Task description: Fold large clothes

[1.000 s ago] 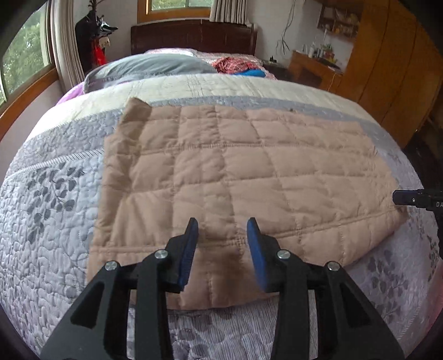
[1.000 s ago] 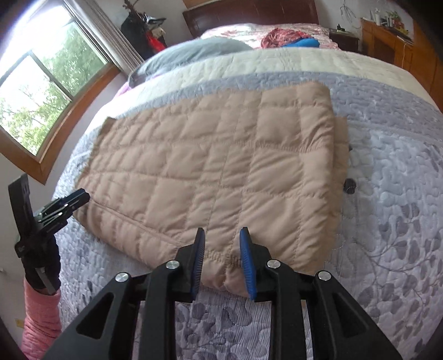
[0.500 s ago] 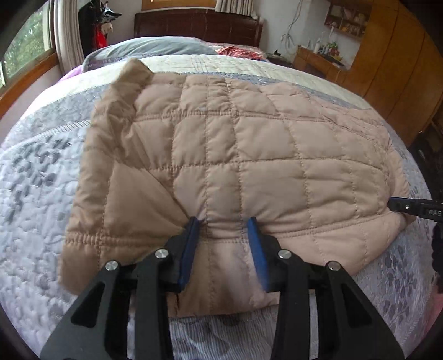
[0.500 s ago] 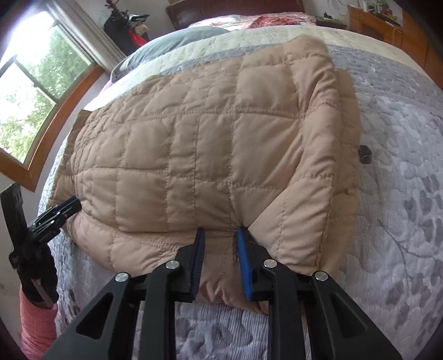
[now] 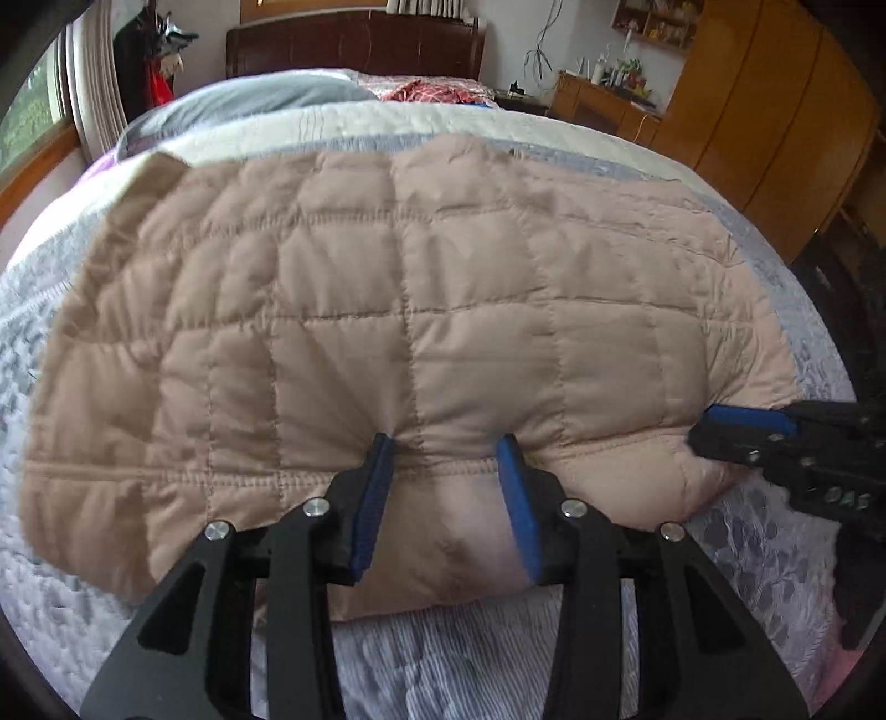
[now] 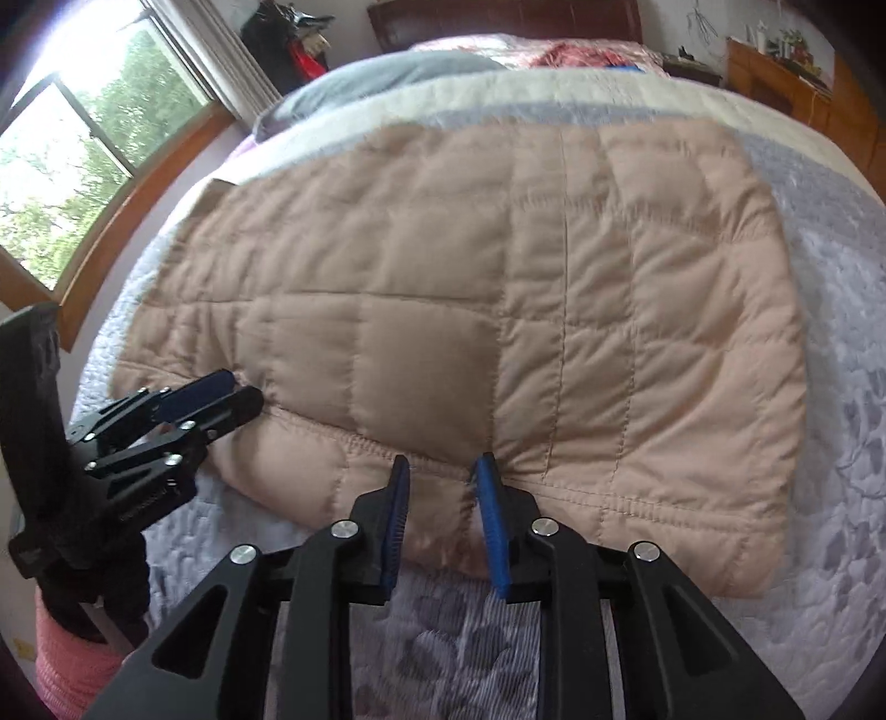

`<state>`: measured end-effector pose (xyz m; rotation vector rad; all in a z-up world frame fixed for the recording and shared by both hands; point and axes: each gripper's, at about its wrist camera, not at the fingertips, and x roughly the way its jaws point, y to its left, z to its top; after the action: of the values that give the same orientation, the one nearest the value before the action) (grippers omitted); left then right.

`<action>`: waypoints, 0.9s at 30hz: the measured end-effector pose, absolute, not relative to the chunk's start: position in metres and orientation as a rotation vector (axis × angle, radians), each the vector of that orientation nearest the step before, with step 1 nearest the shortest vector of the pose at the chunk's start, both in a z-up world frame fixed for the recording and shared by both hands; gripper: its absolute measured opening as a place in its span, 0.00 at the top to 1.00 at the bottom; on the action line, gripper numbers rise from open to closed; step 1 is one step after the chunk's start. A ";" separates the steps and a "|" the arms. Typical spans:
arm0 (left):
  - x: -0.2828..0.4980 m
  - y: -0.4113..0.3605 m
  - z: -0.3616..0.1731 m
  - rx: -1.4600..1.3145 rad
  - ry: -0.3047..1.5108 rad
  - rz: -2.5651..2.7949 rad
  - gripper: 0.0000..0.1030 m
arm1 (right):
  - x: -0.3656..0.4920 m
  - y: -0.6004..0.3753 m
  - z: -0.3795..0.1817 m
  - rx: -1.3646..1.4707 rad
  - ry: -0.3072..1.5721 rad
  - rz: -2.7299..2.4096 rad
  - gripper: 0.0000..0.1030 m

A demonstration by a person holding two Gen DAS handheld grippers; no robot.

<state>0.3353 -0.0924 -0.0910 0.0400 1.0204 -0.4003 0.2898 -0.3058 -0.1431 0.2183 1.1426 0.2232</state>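
Observation:
A tan quilted puffer garment (image 5: 421,310) lies spread on the bed; it also fills the right wrist view (image 6: 498,310). My left gripper (image 5: 446,443) is shut on a bunch of its near hem, the cloth puckered between the blue pads. My right gripper (image 6: 441,464) is shut on the same hem further right. The near edge is raised off the bed. The right gripper shows at the right edge of the left wrist view (image 5: 775,443), and the left gripper shows at the left of the right wrist view (image 6: 183,410).
The bed has a grey floral quilt (image 5: 747,548) with a cream band and a grey pillow (image 5: 266,99) beyond. A dark headboard (image 5: 354,44) stands at the back. Wooden wardrobe (image 5: 775,111) is on the right, a window (image 6: 72,166) on the left.
Both grippers have closed on the garment's near hem and lifted it. The garment now bulges up and looks nearer than a second ago, when it lay flat.

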 end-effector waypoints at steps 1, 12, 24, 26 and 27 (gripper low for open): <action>0.336 -0.090 -0.093 0.028 1.024 -0.409 0.61 | 0.290 -0.306 -0.148 0.217 1.142 0.223 0.76; 0.340 -0.039 -0.041 -0.057 0.988 -0.413 0.41 | 0.275 -0.354 -0.085 0.258 1.022 0.261 0.45; 0.411 0.109 -0.055 -0.245 1.048 -0.216 0.28 | 0.311 -0.474 -0.106 0.407 1.086 0.089 0.25; 0.420 0.106 -0.063 -0.249 1.075 -0.234 0.27 | 0.322 -0.474 -0.119 0.425 1.123 0.089 0.25; 0.423 0.107 -0.067 -0.242 1.082 -0.235 0.27 | 0.327 -0.473 -0.124 0.425 1.139 0.086 0.24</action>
<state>0.4229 0.1070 -0.0672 -0.2418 1.0818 -0.2346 0.3271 -0.4731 -0.1244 0.4245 1.1392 0.0862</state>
